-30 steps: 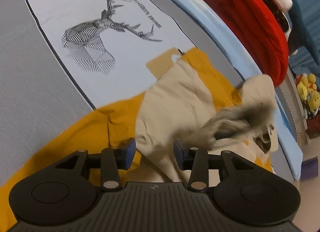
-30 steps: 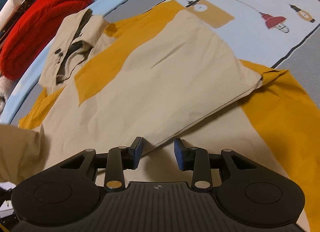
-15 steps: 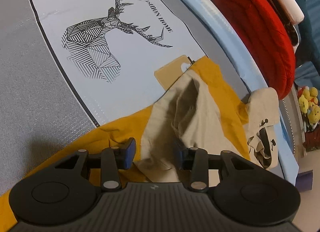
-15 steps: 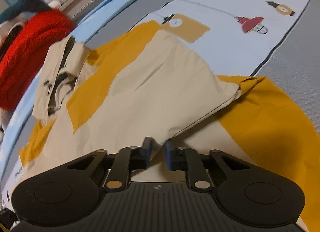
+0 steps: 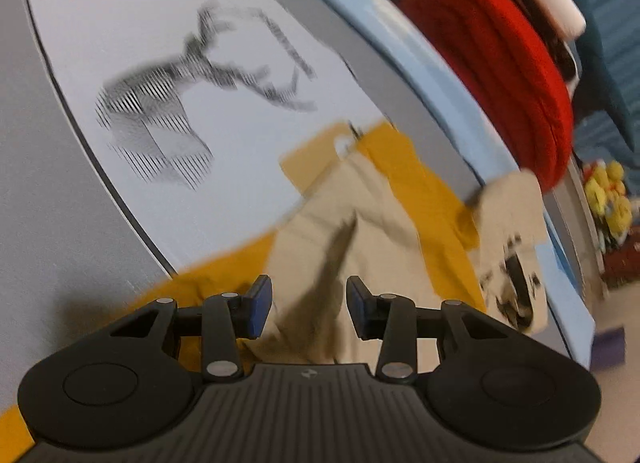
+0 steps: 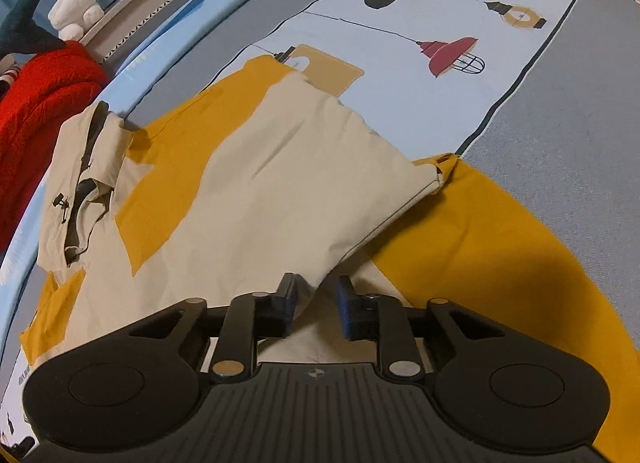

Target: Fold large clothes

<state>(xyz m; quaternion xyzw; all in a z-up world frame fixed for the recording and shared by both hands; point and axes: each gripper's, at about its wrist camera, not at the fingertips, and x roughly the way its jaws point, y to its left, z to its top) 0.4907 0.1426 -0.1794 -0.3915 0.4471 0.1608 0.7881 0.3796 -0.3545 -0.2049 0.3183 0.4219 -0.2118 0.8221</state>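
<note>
Right hand-held gripper (image 6: pixel 315 305) sits low over the near edge of the garment (image 6: pixel 280 183), jaws opening. A corner of the beige panel hangs between the pads; they do not look pressed on it, so it reads as a release after laying that flap over. Likely reason for the placement: beige flap folded diagonally across the yellow body to narrow the piece.

Left hand-held gripper (image 5: pixel 308 309) is over the same garment from the other side, jaws apart, beige cloth below and between them but nothing pinched. This view is motion-blurred, so contact cannot be told. Judged: positioned to pick the next edge or smooth the fold.

The garment, a beige and mustard-yellow jacket or shirt, lies spread flat on a bed (image 6: pixel 560 143), not yet a compact fold. Its collar end (image 6: pixel 80 183), with dark trim, lies at the garment's far-left side, toward the bed edge.

Beyond the garment: a printed bedspread panel (image 6: pixel 400 43), pale with lamp drawings, and a deer drawing (image 5: pixel 180 103) in the left view, with grey fabric beside the panel. Past the bed's light-blue edge: a red knitted cushion (image 5: pixel 500 75), a white plush toy (image 6: pixel 76 13), yellow plush toys (image 5: pixel 608 199).
</note>
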